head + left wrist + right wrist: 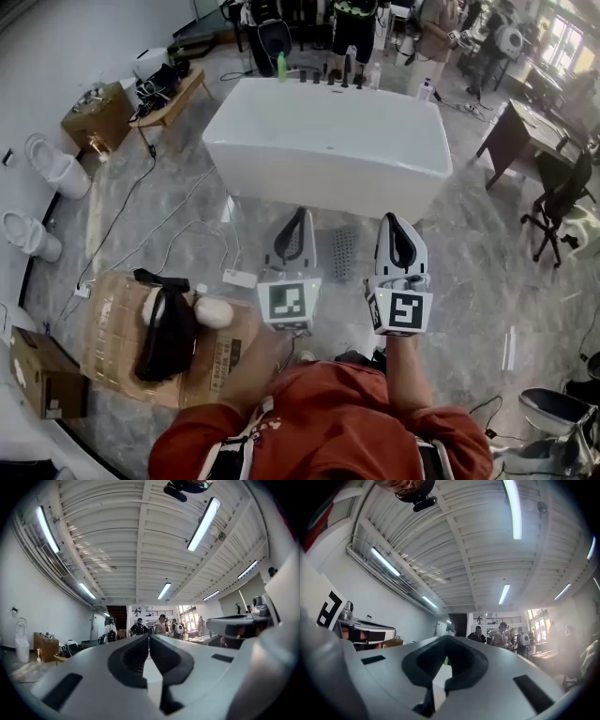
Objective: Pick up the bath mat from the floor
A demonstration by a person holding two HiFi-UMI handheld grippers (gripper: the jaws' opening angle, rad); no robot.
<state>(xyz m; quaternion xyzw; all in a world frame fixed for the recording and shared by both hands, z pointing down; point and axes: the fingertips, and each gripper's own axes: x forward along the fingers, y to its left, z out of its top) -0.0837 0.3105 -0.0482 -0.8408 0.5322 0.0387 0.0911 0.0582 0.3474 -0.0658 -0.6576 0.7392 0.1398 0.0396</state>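
While I hold both tools before the white bathtub (328,141), my left gripper (300,217) has its jaws pressed together on nothing. The grey bath mat (344,253) lies on the floor (469,281) between the two tools, and my right gripper (393,221) is likewise closed and empty.
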